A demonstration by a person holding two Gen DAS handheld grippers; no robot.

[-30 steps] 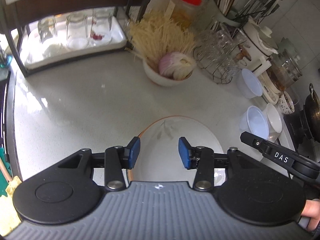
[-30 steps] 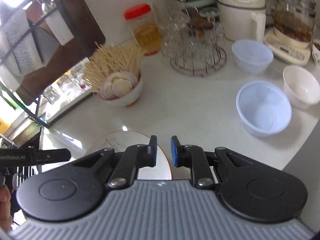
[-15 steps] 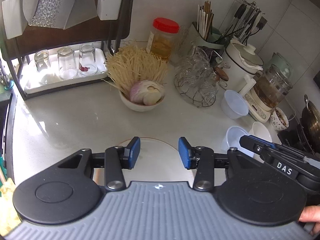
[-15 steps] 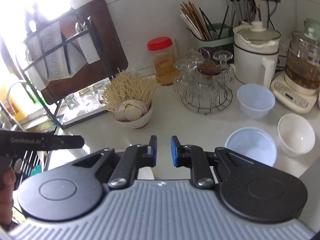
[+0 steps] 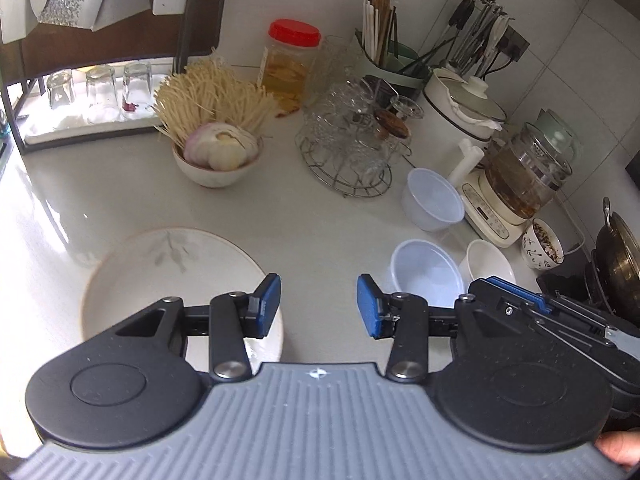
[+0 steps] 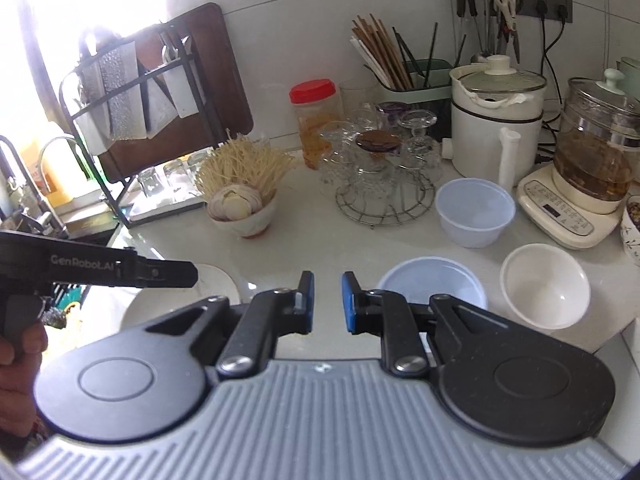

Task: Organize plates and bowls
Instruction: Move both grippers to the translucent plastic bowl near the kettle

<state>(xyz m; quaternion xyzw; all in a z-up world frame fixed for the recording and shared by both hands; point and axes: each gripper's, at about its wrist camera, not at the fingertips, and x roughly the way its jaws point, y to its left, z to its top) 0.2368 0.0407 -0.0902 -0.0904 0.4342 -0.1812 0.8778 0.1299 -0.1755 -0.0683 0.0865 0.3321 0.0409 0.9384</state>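
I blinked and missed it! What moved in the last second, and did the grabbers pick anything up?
Both grippers pulled up and back from the counter, so more of the kitchen shows. The left gripper also swung right: the round white leaf-patterned plate that sat between its jaws now lies to their left. Nothing was picked up. Both stayed empty, the right gripper only narrowly parted. The plate and the translucent plastic bowl stayed put.

A white plate [image 5: 168,276] carries a faint grey leaf sprig and a thin brown rim. Two translucent pale-blue plastic bowls [image 6: 474,212] sit beside a plain white bowl [image 6: 544,292] on the white countertop [image 5: 100,200]. Both grippers are black with blue pads [image 5: 268,304], and an amber jar [image 5: 290,64] has a red lid.
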